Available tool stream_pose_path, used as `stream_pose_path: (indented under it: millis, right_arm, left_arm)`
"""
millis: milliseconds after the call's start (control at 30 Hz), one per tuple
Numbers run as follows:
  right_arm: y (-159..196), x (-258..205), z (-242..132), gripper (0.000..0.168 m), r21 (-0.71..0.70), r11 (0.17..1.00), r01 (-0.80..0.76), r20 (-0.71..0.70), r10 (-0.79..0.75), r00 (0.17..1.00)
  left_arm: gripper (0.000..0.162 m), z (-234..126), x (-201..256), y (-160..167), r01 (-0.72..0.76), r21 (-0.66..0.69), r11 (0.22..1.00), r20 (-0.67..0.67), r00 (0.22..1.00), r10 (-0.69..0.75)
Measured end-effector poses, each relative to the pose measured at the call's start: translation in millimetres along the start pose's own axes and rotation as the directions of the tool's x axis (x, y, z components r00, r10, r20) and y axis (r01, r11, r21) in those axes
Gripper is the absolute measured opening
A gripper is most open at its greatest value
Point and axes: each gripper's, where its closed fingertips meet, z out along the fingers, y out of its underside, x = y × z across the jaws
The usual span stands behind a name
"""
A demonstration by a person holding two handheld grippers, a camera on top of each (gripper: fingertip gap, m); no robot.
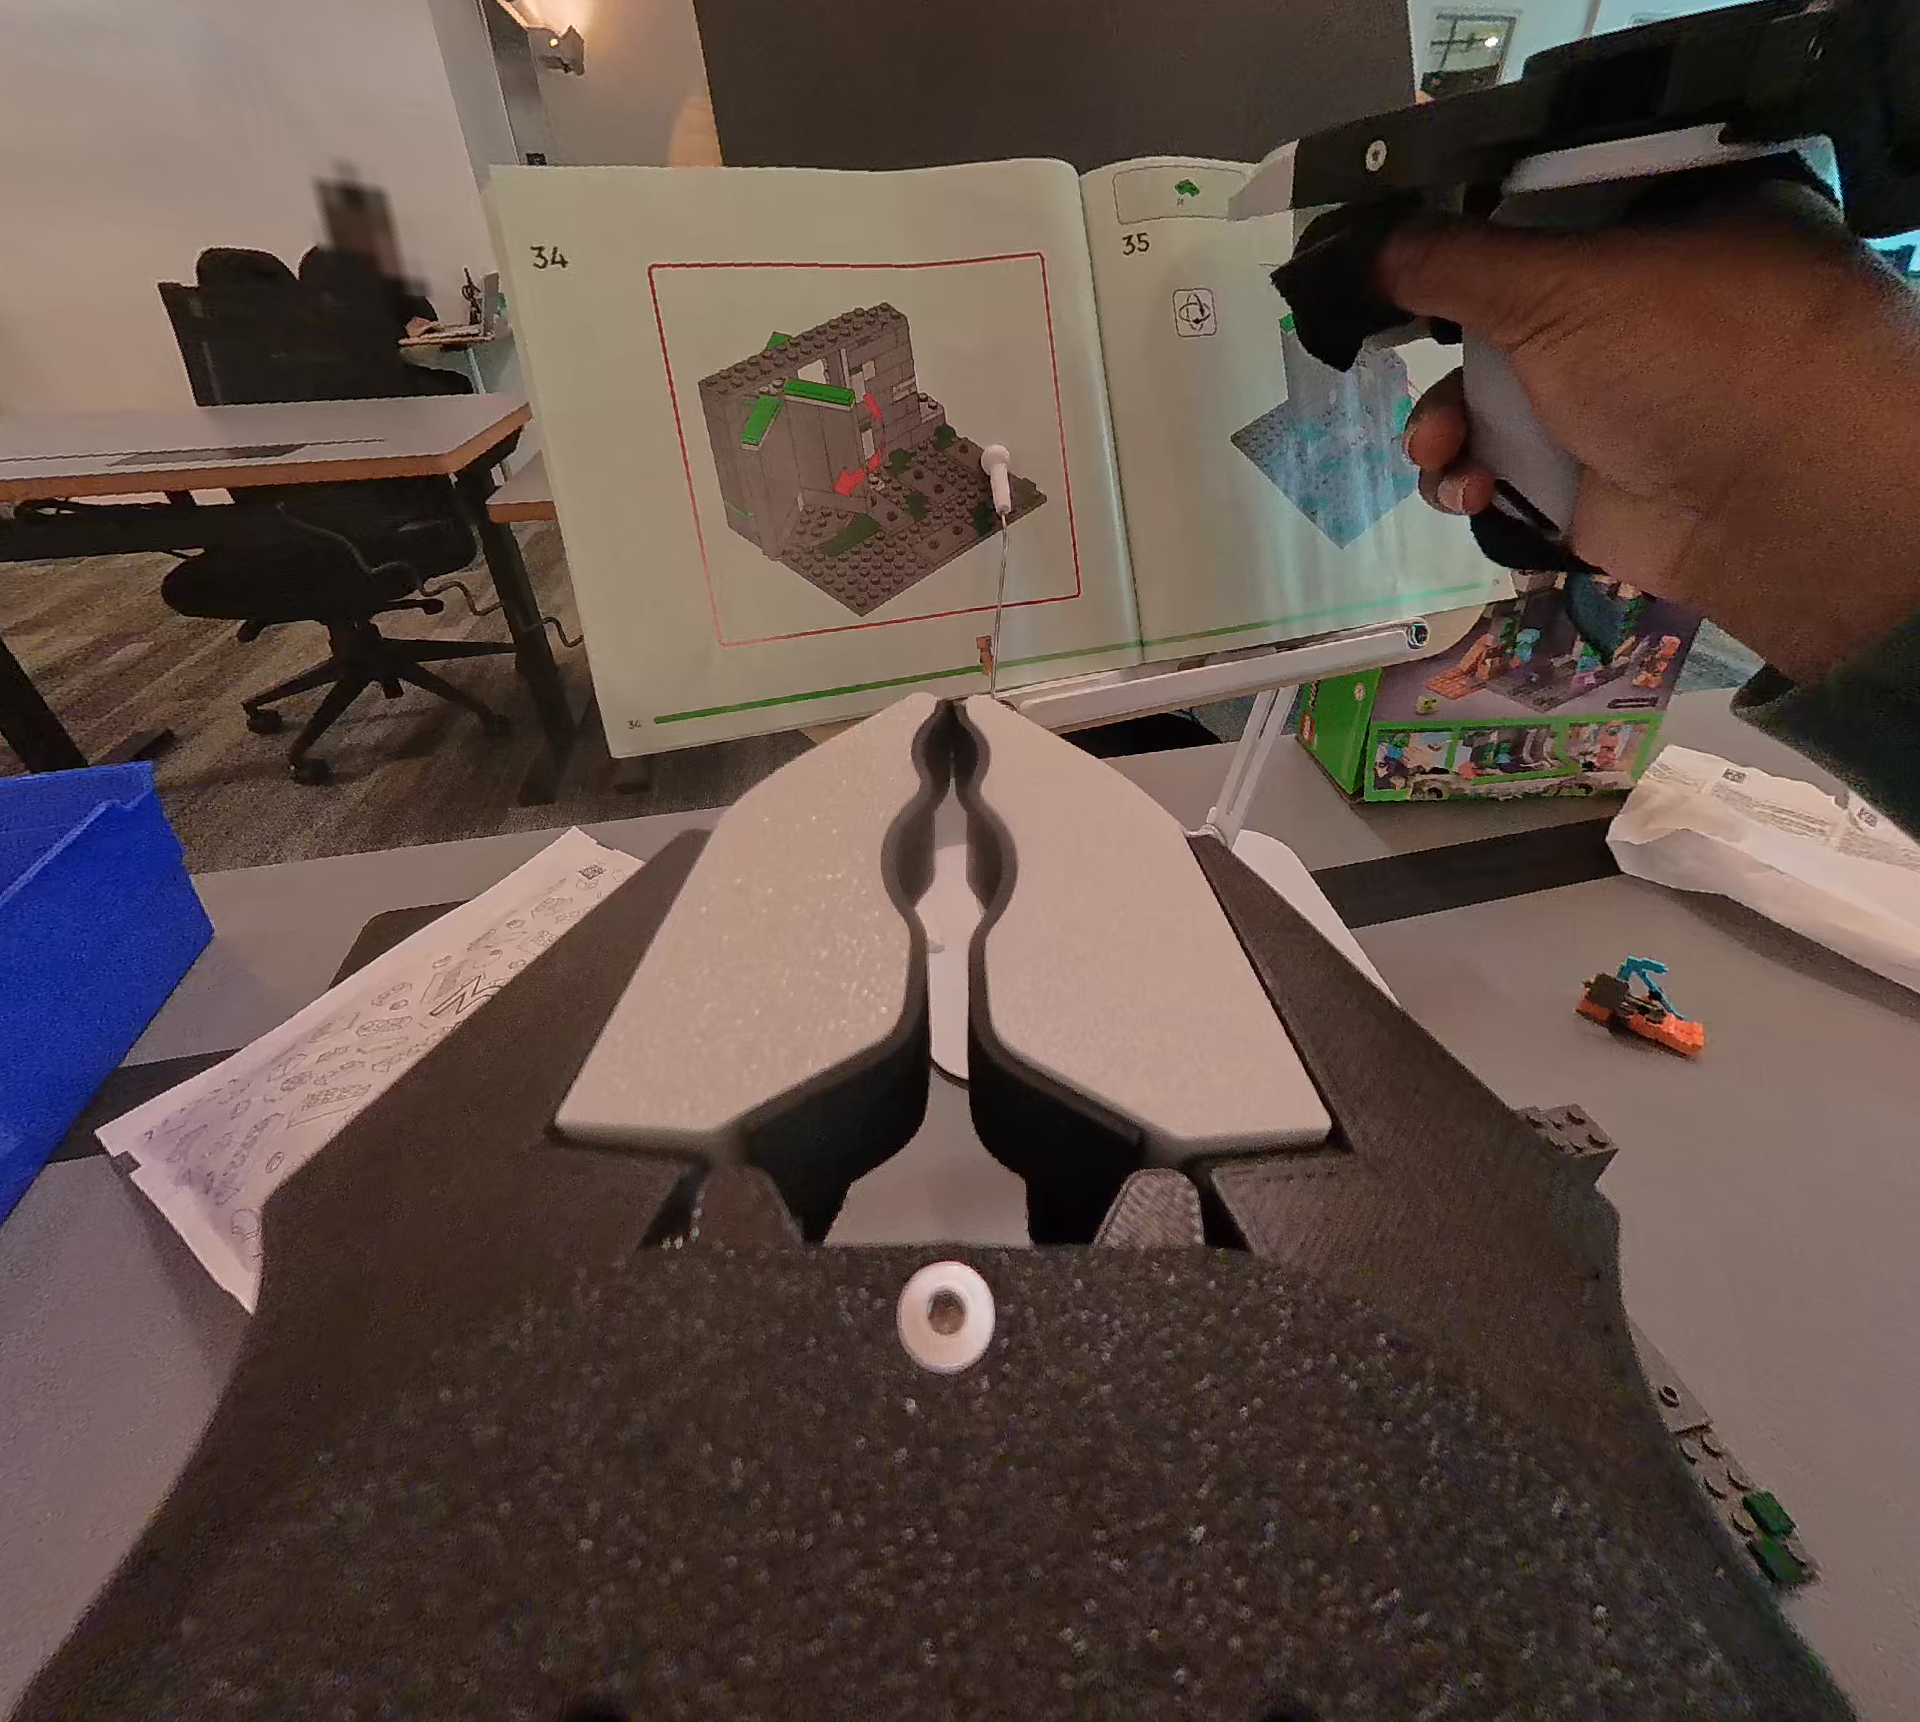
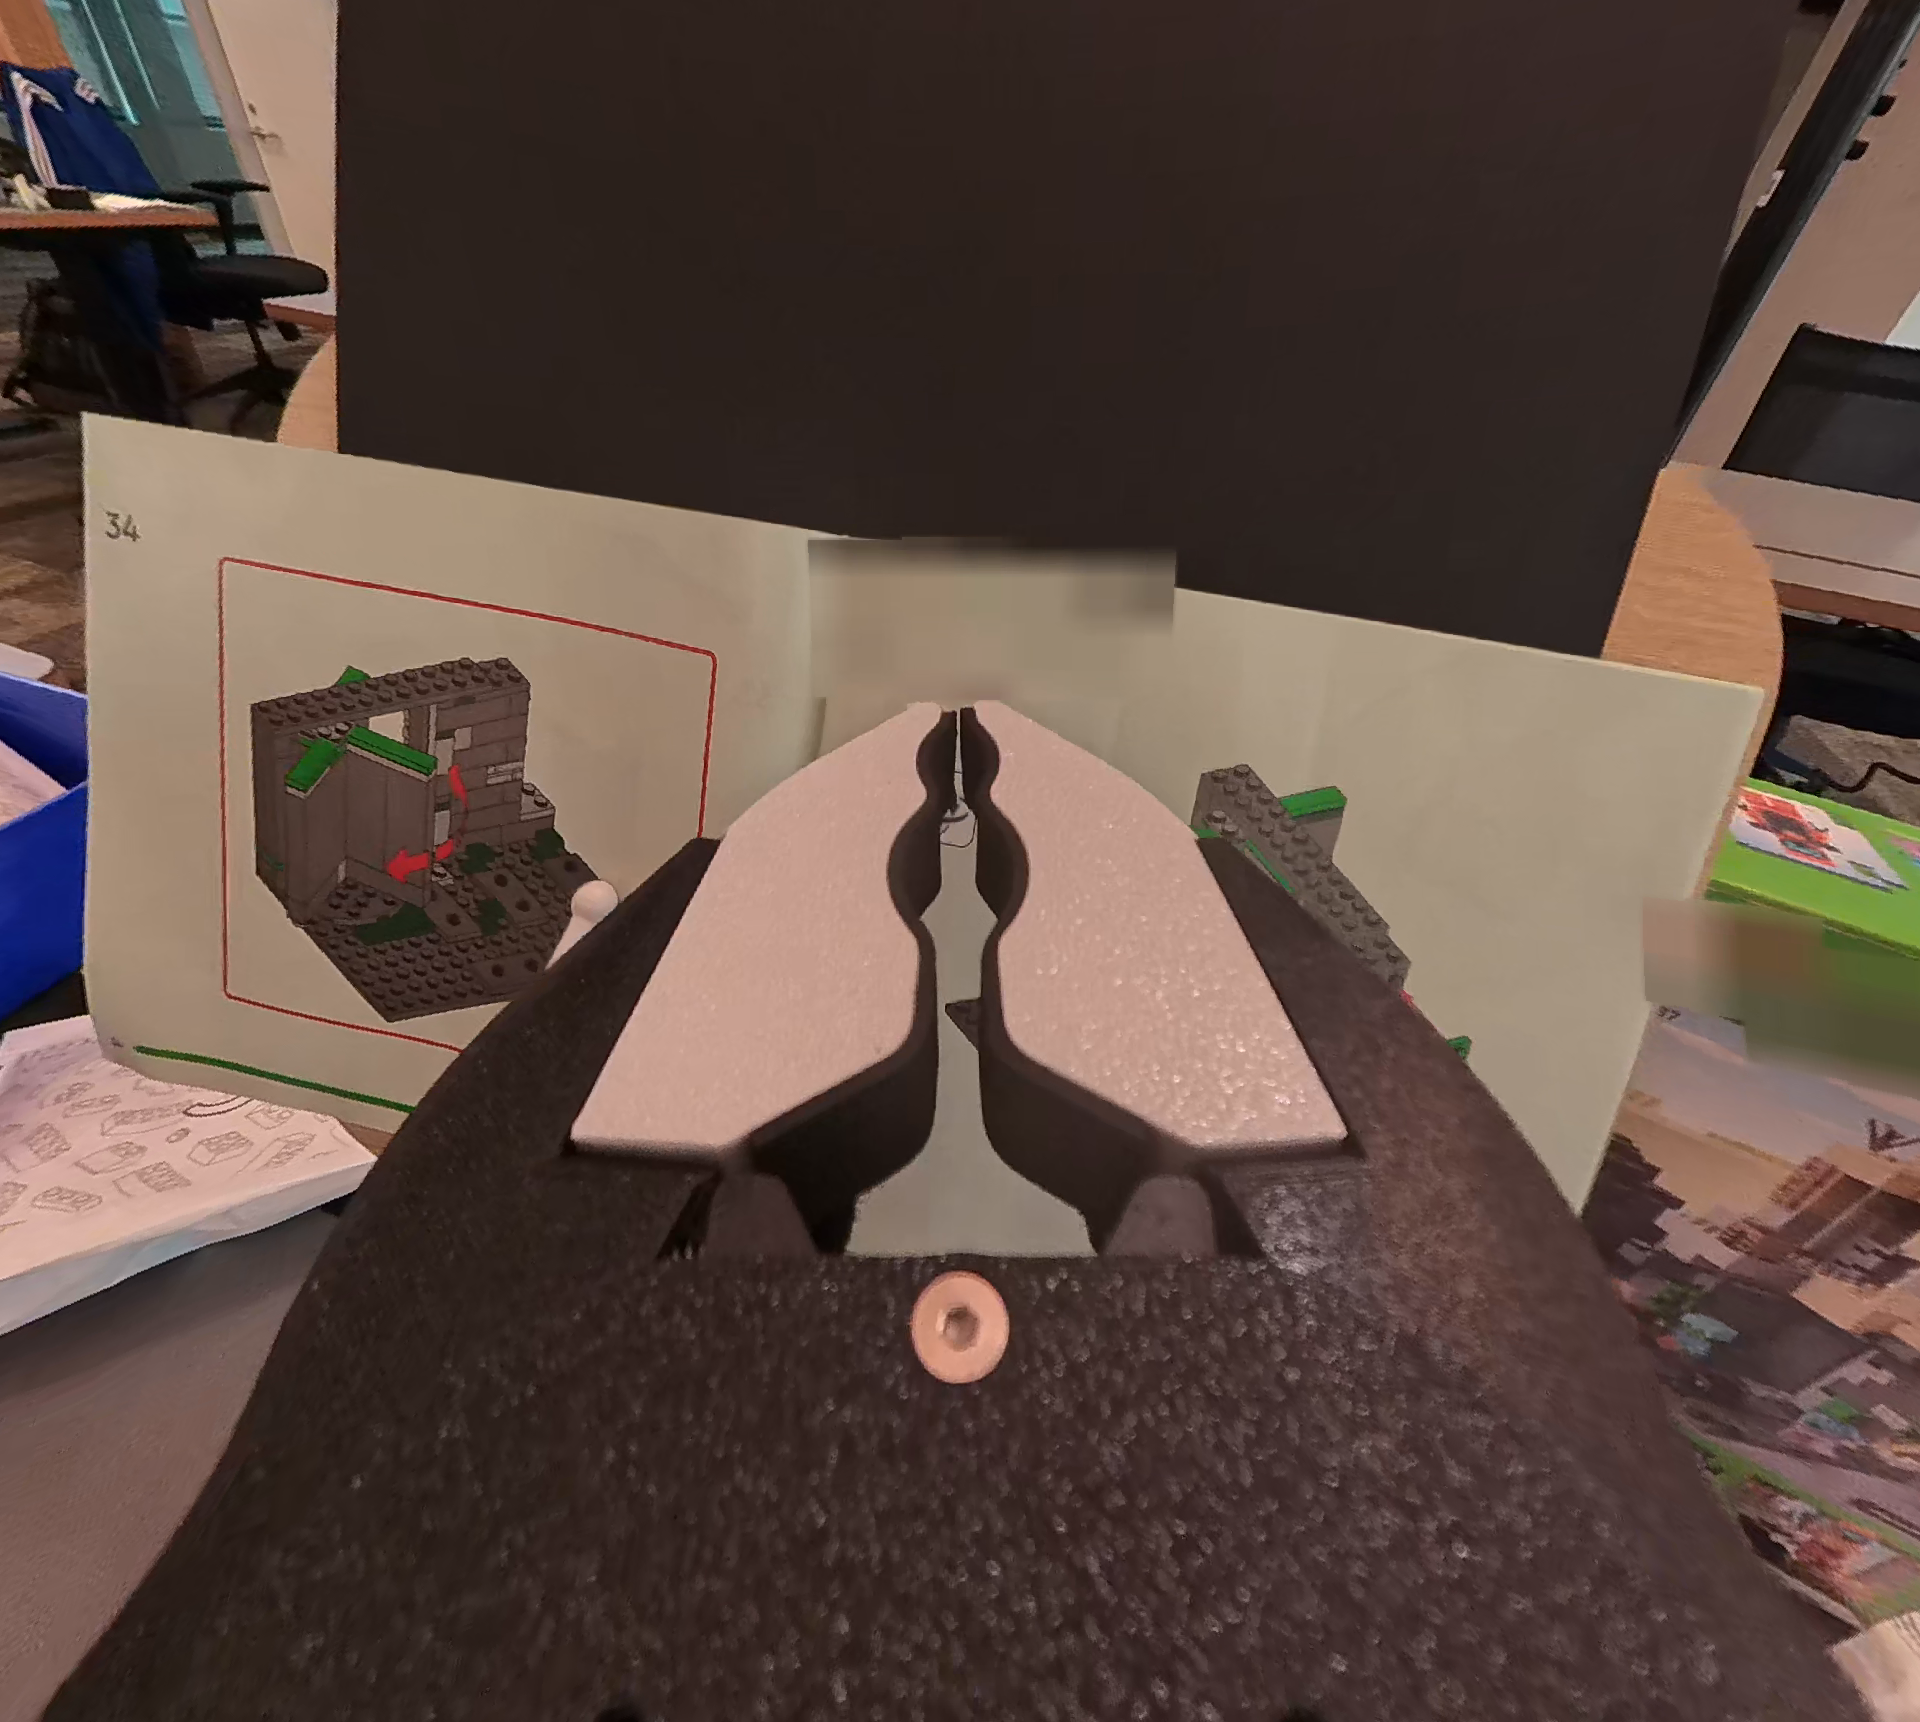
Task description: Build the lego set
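1. Left gripper (image 1: 954, 708): tips pressed together, nothing visible between them, low in front of the open booklet (image 1: 831, 425).
2. Right gripper (image 2: 958, 714): tips nearly touching; something thin and dark may be pinched there, can't tell.
3. Grey lego build (image 2: 1299, 851): just right of the right gripper, in front of booklet's right page.
4. Lego box (image 1: 1496, 727): right of booklet.

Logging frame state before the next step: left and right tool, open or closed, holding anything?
Left tool: closed, tips together, nothing visible between them.
Right tool: closed, tips almost touching, nothing visibly held.
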Motion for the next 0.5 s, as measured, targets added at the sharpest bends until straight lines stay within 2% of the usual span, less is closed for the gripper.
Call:
stream_pose_path:
  millis: [333, 500]
  right_arm:
    - [-9.4, -0.8, 1.5, 0.002, 0.012, 1.000, 0.008, 0.001, -0.008, 1.000]
    - [-12.3, -2.0, 3.3, 0.009, 0.021, 1.000, 0.010, 0.010, -0.010, 1.000]
  left_arm:
    - [0.000, -1.3, -0.5, -1.8, 0.002, 0.005, 1.000, -0.003, 1.000, -0.002]
    - [0.000, -1.3, -1.1, -1.5, 0.003, 0.004, 1.000, -0.004, 1.000, -0.003]
